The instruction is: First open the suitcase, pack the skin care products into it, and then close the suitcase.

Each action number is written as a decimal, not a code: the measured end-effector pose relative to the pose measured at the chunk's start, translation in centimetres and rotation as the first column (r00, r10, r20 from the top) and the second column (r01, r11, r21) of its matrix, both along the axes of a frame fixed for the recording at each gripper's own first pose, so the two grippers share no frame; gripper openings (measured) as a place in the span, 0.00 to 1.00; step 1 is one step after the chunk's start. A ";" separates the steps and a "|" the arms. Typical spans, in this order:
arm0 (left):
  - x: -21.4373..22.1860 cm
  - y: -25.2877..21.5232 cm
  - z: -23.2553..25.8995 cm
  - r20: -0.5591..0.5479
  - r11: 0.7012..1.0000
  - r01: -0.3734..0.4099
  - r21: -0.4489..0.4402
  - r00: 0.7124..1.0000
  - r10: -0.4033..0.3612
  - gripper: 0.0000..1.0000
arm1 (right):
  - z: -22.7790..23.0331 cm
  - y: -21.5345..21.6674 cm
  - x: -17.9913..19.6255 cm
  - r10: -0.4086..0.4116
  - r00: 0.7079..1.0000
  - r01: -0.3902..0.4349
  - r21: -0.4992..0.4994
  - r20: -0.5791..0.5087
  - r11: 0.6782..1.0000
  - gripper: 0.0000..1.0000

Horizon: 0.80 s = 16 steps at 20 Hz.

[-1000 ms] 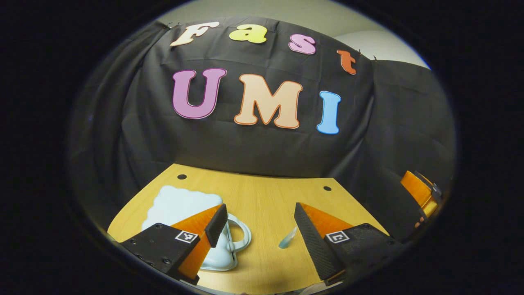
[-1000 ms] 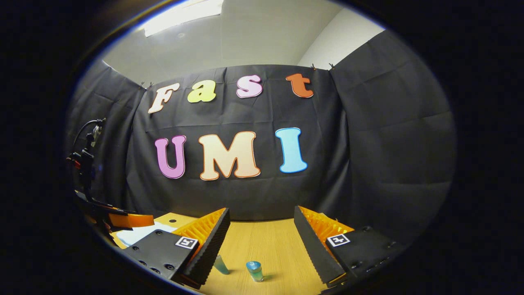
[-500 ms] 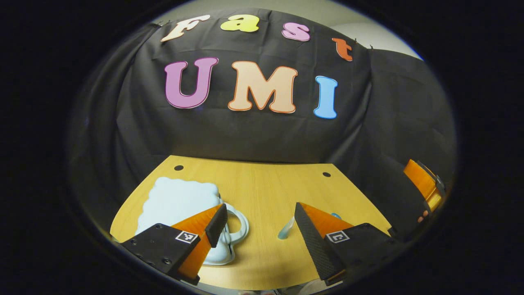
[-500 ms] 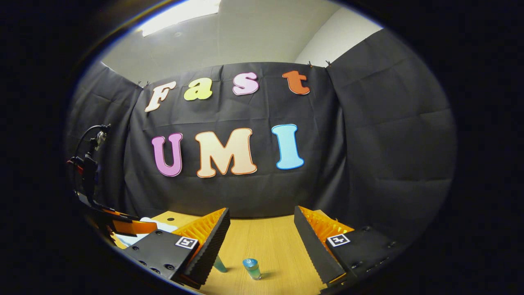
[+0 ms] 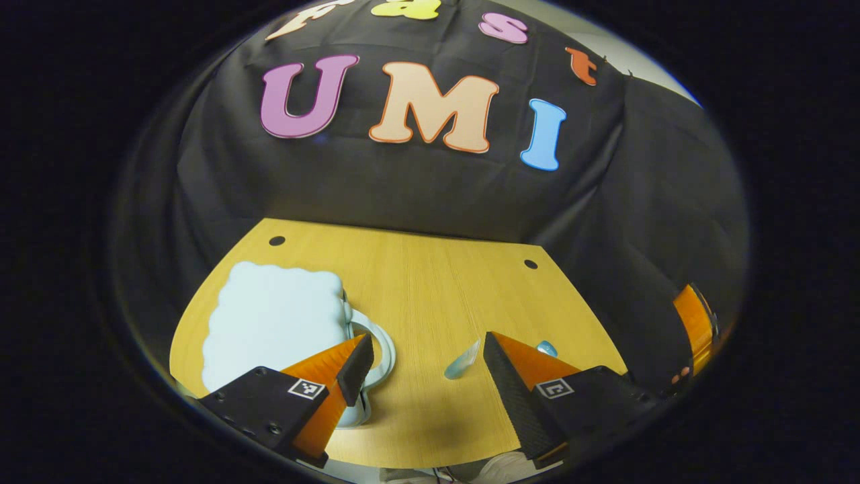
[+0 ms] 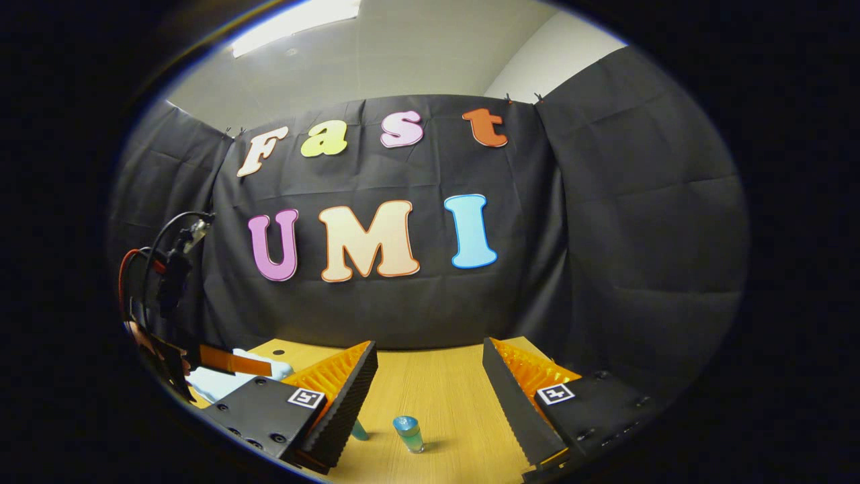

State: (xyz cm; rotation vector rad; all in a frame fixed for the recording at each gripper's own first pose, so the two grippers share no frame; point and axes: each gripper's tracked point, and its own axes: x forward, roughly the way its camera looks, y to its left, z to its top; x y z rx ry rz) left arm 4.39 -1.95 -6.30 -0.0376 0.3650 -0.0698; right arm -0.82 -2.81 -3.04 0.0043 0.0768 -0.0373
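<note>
The job looks to be at its very start: the pale blue suitcase (image 5: pixel 272 323) lies flat and closed on the wooden table (image 5: pixel 430 282), at about 8 o'clock in the left gripper view, with its looped handle (image 5: pixel 380 349) pointing toward the middle of the table, and nothing has been packed. So opening it, loading it and closing it are all left to do, as far as I can judge. The left claw (image 5: pixel 426 363) hangs above the near edge of the table with its two fingers spread wide and nothing between them; its left finger sits over the suitcase's handle end, though whether it touches I cannot tell. The right claw (image 6: pixel 430 383) is likewise spread and empty, low over the table. Counting the skin care things, I find two: a small clear tube (image 5: pixel 462 363) lying on its side near the middle of the table, and a little blue-capped bottle (image 6: pixel 409 433) standing upright just beside it, at 6 o'clock in the right gripper view. Both are well apart from the suitcase. There is one suitcase, one table and two claws; the left claw's orange finger also shows at 8 o'clock in the right gripper view, over the suitcase.
</note>
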 end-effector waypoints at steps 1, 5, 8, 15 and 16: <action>0.8 0.3 -0.2 -0.032 1.000 -0.001 -0.008 0.999 0.000 0.98 | -0.3 0.0 0.0 0.005 1.000 -0.005 -0.003 -0.007 1.000 0.99; 3.9 2.1 -2.3 -0.187 0.998 -0.040 -0.050 0.982 0.030 0.94 | -1.8 0.1 -0.3 0.020 0.999 -0.019 0.005 -0.039 1.000 0.98; 5.2 3.3 -4.8 -0.343 0.992 -0.100 -0.083 0.937 0.066 0.94 | -3.0 0.0 -0.5 0.026 0.997 -0.025 0.006 -0.073 1.000 0.98; 8.8 4.2 -9.2 -0.550 0.989 -0.142 -0.040 0.830 0.096 0.88 | -4.3 -0.9 -0.6 0.015 0.994 -0.014 0.011 -0.110 1.000 0.98; 9.3 4.3 -9.9 -0.569 0.988 -0.150 -0.032 0.816 0.105 0.85 | -4.4 -1.1 -0.7 0.012 0.993 -0.011 0.012 -0.115 1.000 0.98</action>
